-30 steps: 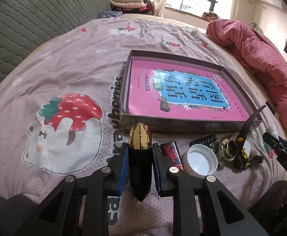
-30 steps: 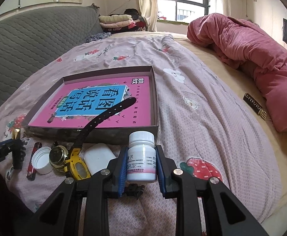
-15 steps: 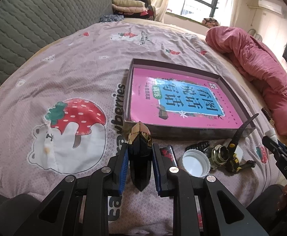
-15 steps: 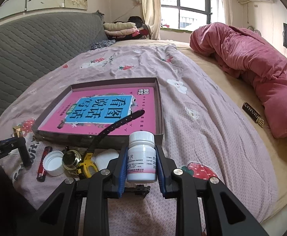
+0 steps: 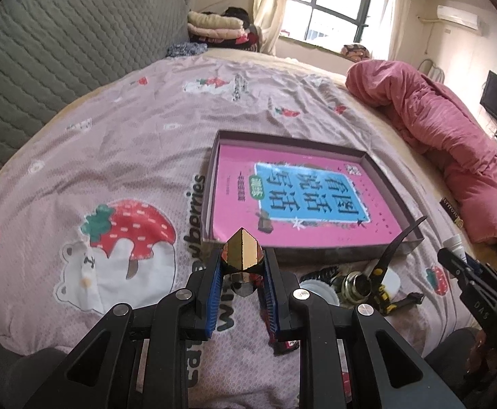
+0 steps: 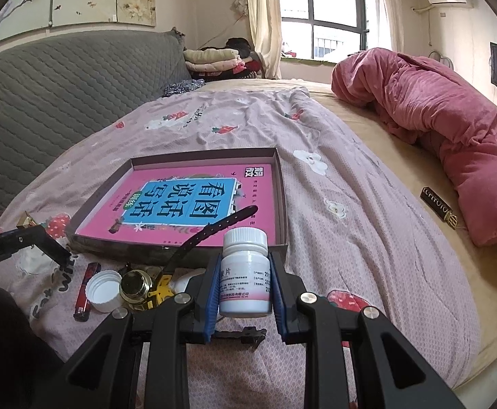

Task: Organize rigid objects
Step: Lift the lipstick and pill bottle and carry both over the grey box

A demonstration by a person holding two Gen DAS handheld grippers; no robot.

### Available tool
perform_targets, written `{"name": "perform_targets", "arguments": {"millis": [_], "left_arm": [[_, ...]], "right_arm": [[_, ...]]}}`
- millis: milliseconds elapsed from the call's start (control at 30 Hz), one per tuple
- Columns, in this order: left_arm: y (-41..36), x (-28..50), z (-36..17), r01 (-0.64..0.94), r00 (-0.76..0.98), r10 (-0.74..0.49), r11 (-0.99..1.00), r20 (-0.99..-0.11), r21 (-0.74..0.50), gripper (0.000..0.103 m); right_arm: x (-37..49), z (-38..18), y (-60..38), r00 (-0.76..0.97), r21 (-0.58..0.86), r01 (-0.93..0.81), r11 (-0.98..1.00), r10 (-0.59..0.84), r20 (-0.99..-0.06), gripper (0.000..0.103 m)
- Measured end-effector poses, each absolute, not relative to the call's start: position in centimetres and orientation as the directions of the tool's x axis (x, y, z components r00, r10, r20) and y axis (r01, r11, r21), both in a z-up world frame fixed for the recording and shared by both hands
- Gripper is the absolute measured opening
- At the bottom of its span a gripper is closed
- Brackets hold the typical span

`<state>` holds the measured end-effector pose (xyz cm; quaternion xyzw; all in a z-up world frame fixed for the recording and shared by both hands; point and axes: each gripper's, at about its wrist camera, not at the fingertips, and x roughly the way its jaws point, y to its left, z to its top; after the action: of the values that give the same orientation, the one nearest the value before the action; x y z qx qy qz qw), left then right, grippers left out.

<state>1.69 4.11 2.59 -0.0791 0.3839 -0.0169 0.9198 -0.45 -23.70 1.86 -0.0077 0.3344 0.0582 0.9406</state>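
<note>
My left gripper point(image 5: 242, 261) is shut on a black faceted bottle with a gold pointed top point(image 5: 243, 255), held above the bedsheet just short of the shallow box point(image 5: 214, 156). A pink and blue book point(image 5: 303, 191) lies in that box. My right gripper point(image 6: 245, 259) is shut on a white pill bottle point(image 6: 245, 272), lifted near the box's front right corner point(image 6: 280, 187). The left gripper point(image 6: 44, 243) also shows at the left edge of the right wrist view.
On the sheet in front of the box lie a red lighter point(image 6: 85, 286), a white cap point(image 6: 103, 289), a brass round piece point(image 6: 136, 284), a yellow watch with a black strap point(image 6: 214, 231) and a black clip point(image 6: 245, 334). A pink quilt point(image 6: 452, 119) and a black-gold bar point(image 6: 439, 208) lie to the right.
Both grippers have risen a little with their bottles still held. The box and the small items now sit lower and farther off in both views.
</note>
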Motion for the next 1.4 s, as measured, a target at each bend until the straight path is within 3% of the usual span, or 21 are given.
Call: {"name": "perform_targets", "arguments": {"millis": [1400], "left_arm": [[3.1, 8.8, 5.9, -0.035, 0.772, -0.090, 0.982, -0.629, -0.184, 0.023]], "right_arm": [[4.9, 5.5, -22.7, 0.852, -0.003, -0.093, 0.996, 0.078, -0.517, 0.027]]}}
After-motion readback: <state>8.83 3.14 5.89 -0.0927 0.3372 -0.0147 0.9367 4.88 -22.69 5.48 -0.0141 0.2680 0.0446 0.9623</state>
